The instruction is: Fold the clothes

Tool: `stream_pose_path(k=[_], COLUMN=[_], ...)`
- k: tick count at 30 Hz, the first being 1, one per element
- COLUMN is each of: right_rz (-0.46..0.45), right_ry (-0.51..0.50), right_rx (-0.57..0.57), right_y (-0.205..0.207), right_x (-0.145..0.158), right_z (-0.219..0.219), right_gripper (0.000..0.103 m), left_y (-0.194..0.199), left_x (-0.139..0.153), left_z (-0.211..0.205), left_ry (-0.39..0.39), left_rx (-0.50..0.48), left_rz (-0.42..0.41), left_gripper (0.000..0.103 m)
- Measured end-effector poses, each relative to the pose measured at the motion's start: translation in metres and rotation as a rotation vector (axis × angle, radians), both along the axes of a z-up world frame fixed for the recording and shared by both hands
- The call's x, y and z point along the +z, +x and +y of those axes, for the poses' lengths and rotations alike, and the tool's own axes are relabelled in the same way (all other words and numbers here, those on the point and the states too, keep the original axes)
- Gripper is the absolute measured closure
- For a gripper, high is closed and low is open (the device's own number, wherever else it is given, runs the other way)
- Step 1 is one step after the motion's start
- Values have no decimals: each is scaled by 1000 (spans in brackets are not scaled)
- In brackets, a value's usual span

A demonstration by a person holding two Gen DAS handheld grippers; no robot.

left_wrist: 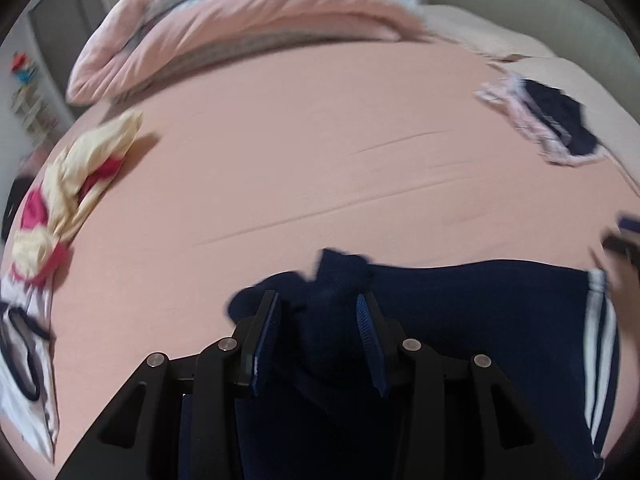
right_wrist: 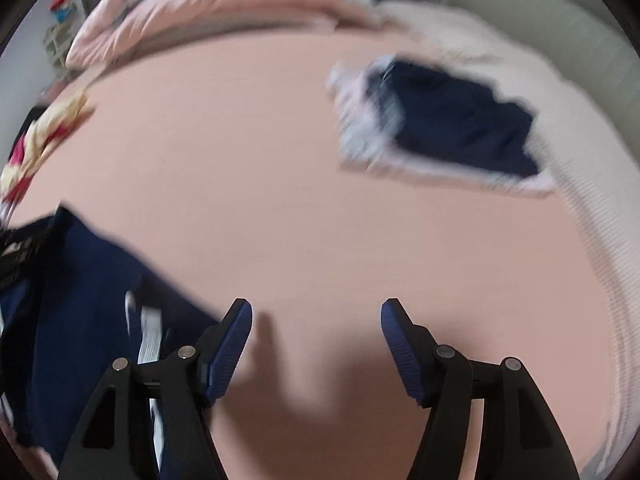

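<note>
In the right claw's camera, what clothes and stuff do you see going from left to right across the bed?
Yellow-and-pink clothes → navy shorts with white stripes → open right claw over bare pink sheet → folded navy garment on a pale striped one → cream blanket.

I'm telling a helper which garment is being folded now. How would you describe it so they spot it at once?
Start at the pink bed sheet and come to its near edge. The navy shorts lie there, a bunched fold pinched in the left gripper. White side stripes set them apart from the yellow-and-red pile and the far stack.
</note>
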State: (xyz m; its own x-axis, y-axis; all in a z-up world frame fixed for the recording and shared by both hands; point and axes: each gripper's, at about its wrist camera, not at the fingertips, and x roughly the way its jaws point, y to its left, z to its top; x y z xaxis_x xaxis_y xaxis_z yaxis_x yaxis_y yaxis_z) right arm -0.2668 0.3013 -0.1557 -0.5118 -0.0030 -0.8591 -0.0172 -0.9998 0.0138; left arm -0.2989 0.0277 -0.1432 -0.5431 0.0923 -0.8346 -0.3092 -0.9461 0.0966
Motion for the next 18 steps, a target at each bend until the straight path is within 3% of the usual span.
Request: stream_pose_path(k=[3, 6, 7, 9, 11, 13, 15, 17, 18], right_rz=[7, -53, -77, -114, -100, -62, -45, -20, -12], right_ry=[-147, 40, 120, 91, 88, 184, 117, -44, -71], right_rx=[162, 284, 280, 197, 86, -8, -32, 20, 63], right_y=[0, 4, 5, 0, -5, -7, -7, -5, -2], right_x=[7, -14, -24, -32, -23, -14, -6, 4, 7], right_z=[-17, -50, -54, -33, -6, 11, 25, 21, 10], right_gripper=[35, 36, 36, 35, 35, 35, 35, 35, 35], left_y=[6, -3, -5, -8, -9, -10, -13, -15, -17], left_x=[0, -10, -13, -17, -17, -10, -5, -3, -5], left_z=[13, 16, 16, 14, 8, 1, -7, -9, -8], left_ry=[-9, -38, -42, -46, -27, 19, 92, 100, 90], left_rx=[-53, -46, -37, -18, 8, 35, 57, 63, 63], left_rz=[21, -3, -11, -21, -25, -22, -13, -2, -4], left_gripper=[66, 66, 66, 66, 66, 66, 66, 66, 66])
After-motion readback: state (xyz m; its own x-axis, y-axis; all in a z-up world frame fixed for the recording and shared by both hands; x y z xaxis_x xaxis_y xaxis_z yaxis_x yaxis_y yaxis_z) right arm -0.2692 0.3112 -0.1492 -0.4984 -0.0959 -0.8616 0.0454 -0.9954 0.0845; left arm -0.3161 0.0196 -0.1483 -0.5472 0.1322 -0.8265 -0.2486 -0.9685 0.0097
